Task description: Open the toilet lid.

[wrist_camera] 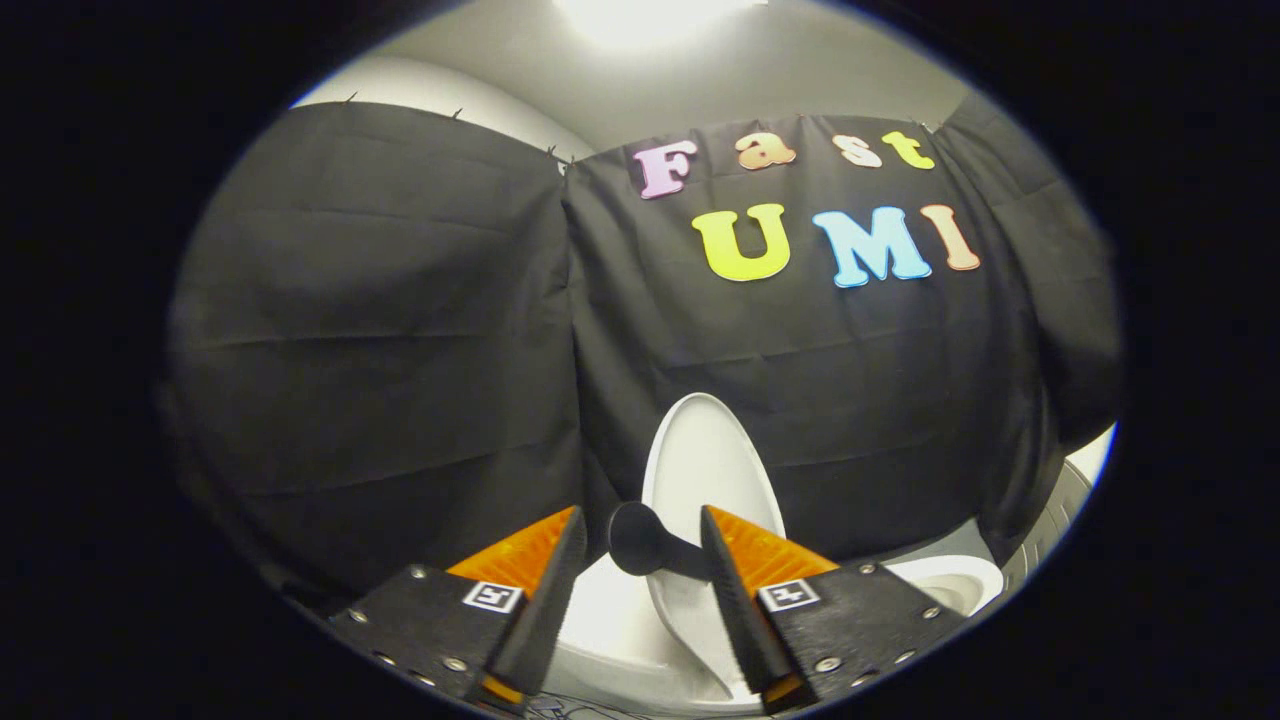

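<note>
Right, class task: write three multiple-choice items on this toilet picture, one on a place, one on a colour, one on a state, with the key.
1. Where is the black knob? A on the floor; B between the gripper's jaws; C on the ceiling.
2. What colour is the toilet lid? A white; B green; C red.
3. How does the lid stand? A shut flat; B lying on the floor; C raised upright.
Key: B, the knob sits between the parted jaws; A, the lid shows white; C, it stands on edge.
</note>
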The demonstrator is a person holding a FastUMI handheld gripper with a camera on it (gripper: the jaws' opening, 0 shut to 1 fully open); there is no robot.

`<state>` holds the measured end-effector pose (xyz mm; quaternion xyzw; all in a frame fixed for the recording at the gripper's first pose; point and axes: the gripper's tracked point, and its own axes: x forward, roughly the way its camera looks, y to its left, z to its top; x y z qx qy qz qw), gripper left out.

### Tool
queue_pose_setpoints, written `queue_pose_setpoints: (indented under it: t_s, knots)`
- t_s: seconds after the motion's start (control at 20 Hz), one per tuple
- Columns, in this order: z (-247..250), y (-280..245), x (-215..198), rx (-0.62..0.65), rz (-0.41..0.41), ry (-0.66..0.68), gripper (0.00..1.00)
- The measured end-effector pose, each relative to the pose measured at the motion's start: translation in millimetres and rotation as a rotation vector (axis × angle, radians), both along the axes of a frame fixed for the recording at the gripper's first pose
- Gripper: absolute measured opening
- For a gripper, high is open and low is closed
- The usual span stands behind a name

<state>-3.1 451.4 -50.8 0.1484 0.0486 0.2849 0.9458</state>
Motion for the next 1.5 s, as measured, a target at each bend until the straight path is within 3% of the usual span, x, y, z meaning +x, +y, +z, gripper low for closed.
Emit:
queue_pose_setpoints:
  t_s: [0.05,0.2,0.6,0.85,1.15,1.5]
  knots:
    - [2.0,-10.5,4.0,0.026,-0.011,0.005,0.89]
    - [12.3,-42.4,21.4,0.096,-0.048,0.006,0.95]
    - [10.0,-181.0,100.0,0.117,-0.237,0.025,0.96]
    - [5.5,-275.5,131.8,-0.047,-0.33,-0.031,0.95]
    - [11.2,-337.5,141.4,-0.207,-0.367,-0.065,0.96]
    - [21.0,-403.5,107.6,-0.206,-0.422,-0.045,0.96]
